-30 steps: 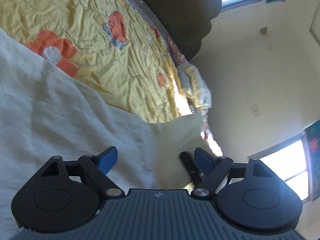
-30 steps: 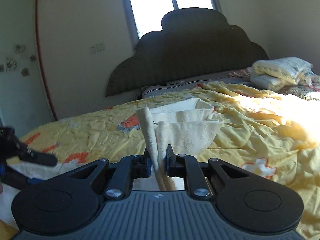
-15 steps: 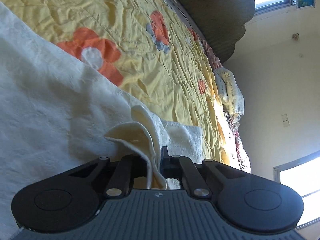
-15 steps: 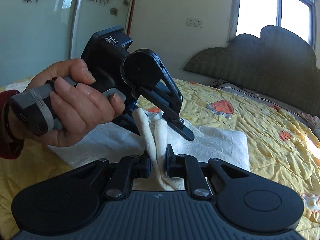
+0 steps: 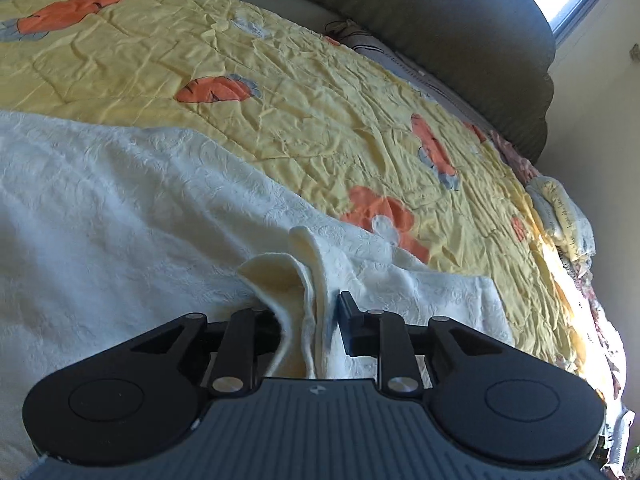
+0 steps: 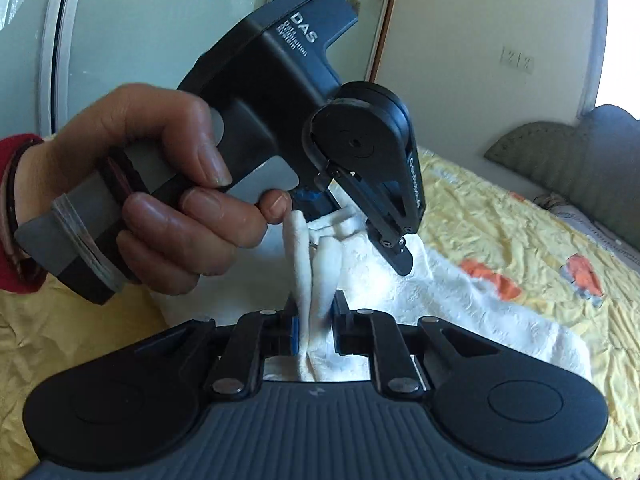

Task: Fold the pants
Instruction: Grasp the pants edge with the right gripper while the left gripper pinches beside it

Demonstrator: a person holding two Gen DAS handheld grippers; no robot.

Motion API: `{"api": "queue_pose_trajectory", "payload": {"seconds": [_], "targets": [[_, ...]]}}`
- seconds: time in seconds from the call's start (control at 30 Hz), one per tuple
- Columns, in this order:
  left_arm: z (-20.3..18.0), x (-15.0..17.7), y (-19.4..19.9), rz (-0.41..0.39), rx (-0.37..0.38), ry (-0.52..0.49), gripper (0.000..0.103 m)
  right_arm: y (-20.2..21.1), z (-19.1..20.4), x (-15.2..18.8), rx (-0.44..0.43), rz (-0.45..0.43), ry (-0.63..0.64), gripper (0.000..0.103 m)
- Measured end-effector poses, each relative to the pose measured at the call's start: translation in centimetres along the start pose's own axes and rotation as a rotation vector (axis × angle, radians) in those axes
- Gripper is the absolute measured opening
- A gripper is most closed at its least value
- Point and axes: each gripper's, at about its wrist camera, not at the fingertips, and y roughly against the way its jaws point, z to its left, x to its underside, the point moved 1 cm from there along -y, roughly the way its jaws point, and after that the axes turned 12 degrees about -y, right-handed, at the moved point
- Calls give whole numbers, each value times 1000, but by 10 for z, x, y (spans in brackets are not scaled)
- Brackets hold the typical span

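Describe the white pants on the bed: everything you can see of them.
The pants are cream-white cloth with a crinkled, embossed-looking texture. Most of them lie spread flat on the yellow flowered quilt. A bunched edge is raised off the bed and pinched in two places: the left gripper is shut on one fold, the right gripper on another beside it, each showing doubled layers standing up between the fingers. Waistband, legs and seams cannot be told apart here.

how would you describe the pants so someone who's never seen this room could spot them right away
On the bed, a yellow quilt with orange flowers covers the mattress. The pants lie on it as a cream-white, crinkle-textured cloth, the only plain pale fabric there, pinched by both grippers.
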Motion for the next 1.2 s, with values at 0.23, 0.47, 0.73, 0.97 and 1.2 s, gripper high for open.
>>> {"api": "queue_pose_trajectory", "payload": {"seconds": [0.23,0.47,0.73,0.97,1.2], "targets": [[10,-6,46,-143,-205,-58,46,57,3,1,-153,-91,-41,25],[13,-5,67,-134,-215,-37,46,55,14,3,-39,-64,35,25],[14,8,77,-60,-59,40,46,26,30,17,158,-15,232,25],[12,16,75,56,164,122,59,16,31,14,169,-23,273,9],[27,29,45,165,314,306,63,46,-12,-3,37,-103,-44,8]]}}
